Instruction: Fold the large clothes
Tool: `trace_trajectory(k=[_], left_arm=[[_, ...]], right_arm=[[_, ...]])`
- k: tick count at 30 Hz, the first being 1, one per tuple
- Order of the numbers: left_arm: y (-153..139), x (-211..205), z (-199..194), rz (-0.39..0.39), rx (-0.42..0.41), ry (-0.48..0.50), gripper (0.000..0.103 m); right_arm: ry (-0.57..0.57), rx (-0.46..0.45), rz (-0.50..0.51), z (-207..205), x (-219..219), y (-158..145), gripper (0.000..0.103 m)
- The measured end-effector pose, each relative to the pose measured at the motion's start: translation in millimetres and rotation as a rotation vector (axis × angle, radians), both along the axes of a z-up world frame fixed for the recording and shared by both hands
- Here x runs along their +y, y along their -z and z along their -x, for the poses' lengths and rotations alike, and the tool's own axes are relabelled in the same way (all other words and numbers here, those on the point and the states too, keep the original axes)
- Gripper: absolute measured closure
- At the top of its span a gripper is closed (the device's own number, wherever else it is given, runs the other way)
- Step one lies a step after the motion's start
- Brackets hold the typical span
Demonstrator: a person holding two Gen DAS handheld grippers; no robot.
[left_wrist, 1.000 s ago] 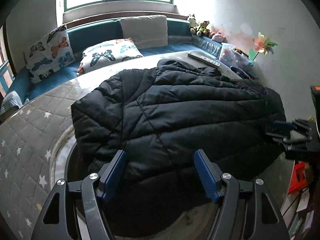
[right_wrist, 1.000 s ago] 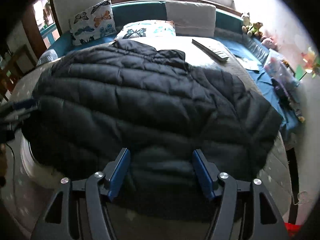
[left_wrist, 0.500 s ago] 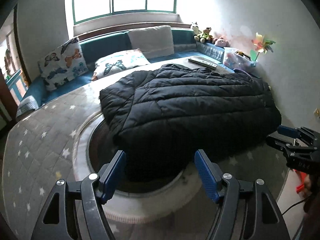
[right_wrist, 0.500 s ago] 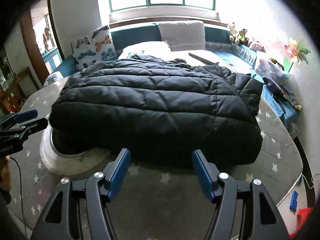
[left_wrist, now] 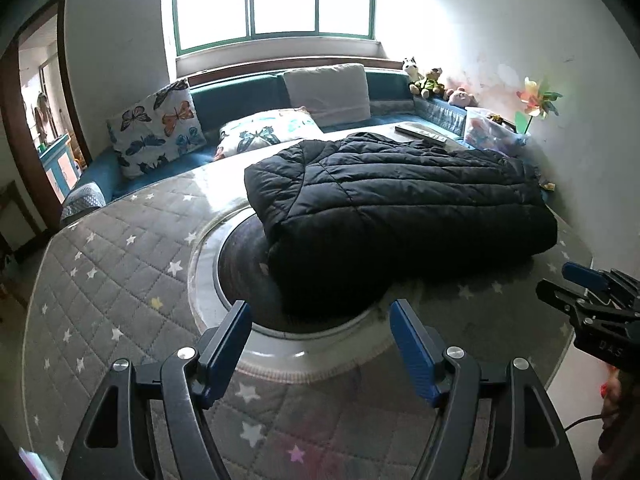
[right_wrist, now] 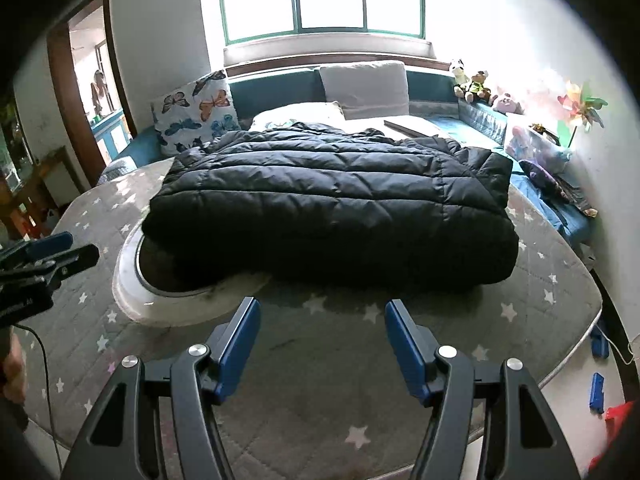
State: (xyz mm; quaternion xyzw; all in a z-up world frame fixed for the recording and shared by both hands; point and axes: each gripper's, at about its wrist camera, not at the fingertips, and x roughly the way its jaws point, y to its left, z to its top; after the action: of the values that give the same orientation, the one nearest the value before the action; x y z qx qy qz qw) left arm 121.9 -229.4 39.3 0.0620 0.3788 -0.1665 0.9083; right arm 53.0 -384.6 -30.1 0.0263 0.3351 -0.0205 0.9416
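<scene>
Okay, your left gripper (left_wrist: 320, 336) and right gripper (right_wrist: 322, 334) both hang spread wide and empty on the near side of the folded black puffer jacket (right_wrist: 332, 204), clear of it, while it lies on the grey star-print mat (right_wrist: 328, 364), partly covering a white-rimmed round inset (left_wrist: 208, 280).

There was one black jacket (left_wrist: 400, 208), two claws, left (left_wrist: 320, 344) and right (right_wrist: 320, 344), two butterfly pillows (left_wrist: 158, 128), one grey cushion (left_wrist: 328, 92), three stuffed toys (left_wrist: 434, 84), one pinwheel (left_wrist: 536, 98).
</scene>
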Motion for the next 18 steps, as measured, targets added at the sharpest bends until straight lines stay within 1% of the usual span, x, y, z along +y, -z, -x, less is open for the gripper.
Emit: trace_trajectory(k=[9, 16, 18], left_arm=[[-1, 1, 25, -0.014, -0.01, 0.005, 0.027], [-2, -2, 28, -0.015, -0.011, 0.011, 0.027], [-3, -2, 27, -0.015, -0.01, 0.011, 0.027]], right_arm=[[-0.023, -0.021, 0.012, 14, 14, -4, 0.032], [-0.02, -0.039, 0.014, 18, 12, -9, 0.032], [-0.017, -0.041, 0.01, 19, 10, -10, 0.028]])
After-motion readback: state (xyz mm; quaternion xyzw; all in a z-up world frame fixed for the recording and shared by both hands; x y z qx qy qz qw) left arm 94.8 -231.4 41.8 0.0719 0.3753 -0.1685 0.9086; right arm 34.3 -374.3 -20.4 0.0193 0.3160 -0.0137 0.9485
